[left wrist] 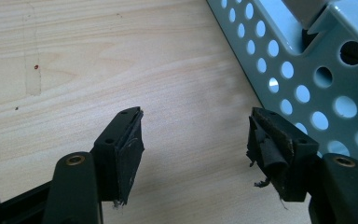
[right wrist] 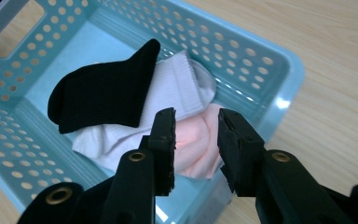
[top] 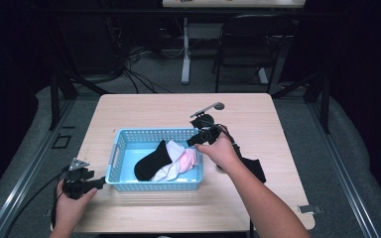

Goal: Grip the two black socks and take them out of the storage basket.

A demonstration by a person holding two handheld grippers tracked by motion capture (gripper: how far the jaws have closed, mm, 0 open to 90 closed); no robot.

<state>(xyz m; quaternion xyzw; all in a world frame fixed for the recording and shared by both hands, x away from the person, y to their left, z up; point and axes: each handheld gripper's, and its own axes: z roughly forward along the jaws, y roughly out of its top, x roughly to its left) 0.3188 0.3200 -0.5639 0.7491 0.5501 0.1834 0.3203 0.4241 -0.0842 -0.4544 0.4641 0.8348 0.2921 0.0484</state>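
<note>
With nothing between its parted jaws, the right gripper (right wrist: 196,140) hangs over the basket (top: 124,144), above its right edge, where a black sock (right wrist: 102,91) lies on white (right wrist: 177,86) and pink (right wrist: 200,140) ones, while the left gripper (left wrist: 193,140), likewise agape and empty, rests on the table (left wrist: 74,70) beside the basket's left wall.

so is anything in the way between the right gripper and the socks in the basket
Nothing visible. The right gripper, jaws open and empty, hovers above the basket, with the pink sock directly below, beside the white sock and black sock.
</note>
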